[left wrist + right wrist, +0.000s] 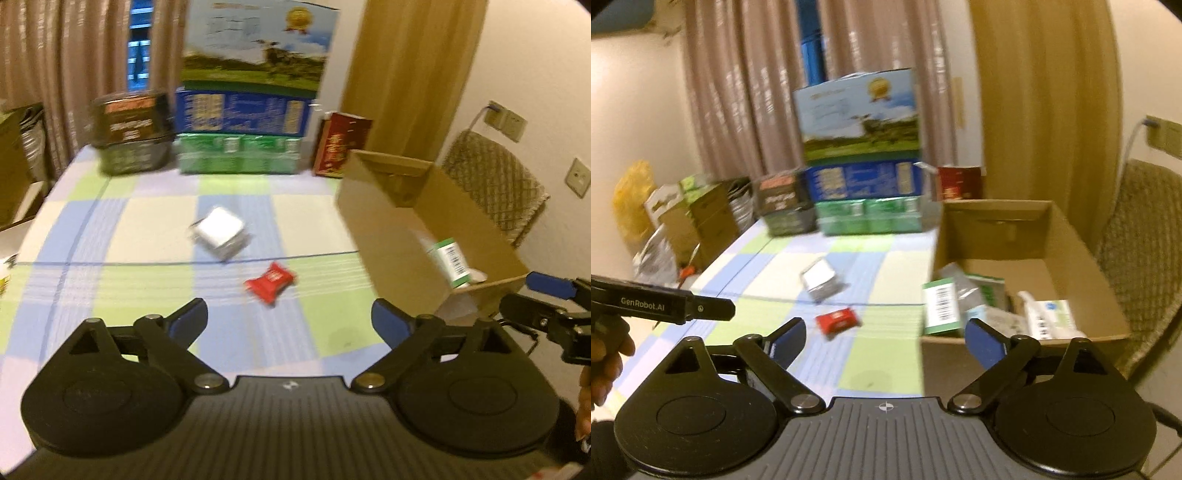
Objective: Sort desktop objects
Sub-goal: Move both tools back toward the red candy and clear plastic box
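Checked cloth: a pale blue, green and cream tablecloth (110, 236) covers the table; most of its middle is bare, with stacked cartons (243, 122) lined along the far edge.
Cardboard box: the open brown cardboard box (993, 236) sits on the right side of the table and already holds several items, among them a green-and-white barcoded pack (942, 306) leaning at its near-left corner and a white packet (1049, 317) beside it.
White object: a white and silvery block (219, 236), too blurred to name, lies alone near the middle of the cloth, well apart from the box.
Red packet: a small red packet (270, 282) lies on the cloth just nearer than the white block, closest to the left gripper.
Left gripper: the left gripper (290, 319) has its jaws spread wide with nothing between them, hovering over the near edge of the table and facing the red packet.
Right gripper: the right gripper (884, 341) is likewise spread and empty, hanging by the near-left corner of the box.
Progress: judging by the filled box, most of the sorting looks done; two loose items appear left, the red packet and the white block, and neither is yet gripped.
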The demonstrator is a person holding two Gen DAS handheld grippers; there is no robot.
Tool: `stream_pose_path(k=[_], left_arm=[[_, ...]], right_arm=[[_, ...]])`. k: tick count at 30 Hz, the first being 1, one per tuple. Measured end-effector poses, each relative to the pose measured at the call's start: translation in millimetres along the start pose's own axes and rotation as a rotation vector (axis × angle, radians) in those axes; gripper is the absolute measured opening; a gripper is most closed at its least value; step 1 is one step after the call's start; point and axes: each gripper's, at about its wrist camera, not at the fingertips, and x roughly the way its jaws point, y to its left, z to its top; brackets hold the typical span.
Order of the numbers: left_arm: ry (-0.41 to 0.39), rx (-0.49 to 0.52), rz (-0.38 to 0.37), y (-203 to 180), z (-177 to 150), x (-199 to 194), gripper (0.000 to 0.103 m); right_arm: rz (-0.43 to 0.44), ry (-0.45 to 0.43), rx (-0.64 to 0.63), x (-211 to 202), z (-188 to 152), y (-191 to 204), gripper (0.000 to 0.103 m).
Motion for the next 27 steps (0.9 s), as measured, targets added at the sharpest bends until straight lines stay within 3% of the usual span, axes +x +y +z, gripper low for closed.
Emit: stream_pose_path(k=[14,27], left_arm=[[0.011,-0.093,0.127,83.6,-29.8,-13.8,0.102],[0.012,-0.089,0.156,113.3,-10.2,56.4,0.102]], right_arm=[[0.075,0.08,-0.16,53.1,-12.5,58.0,0.101],[0.074,0.139,-0.24,160.6,-24.7,71.7,0.101]])
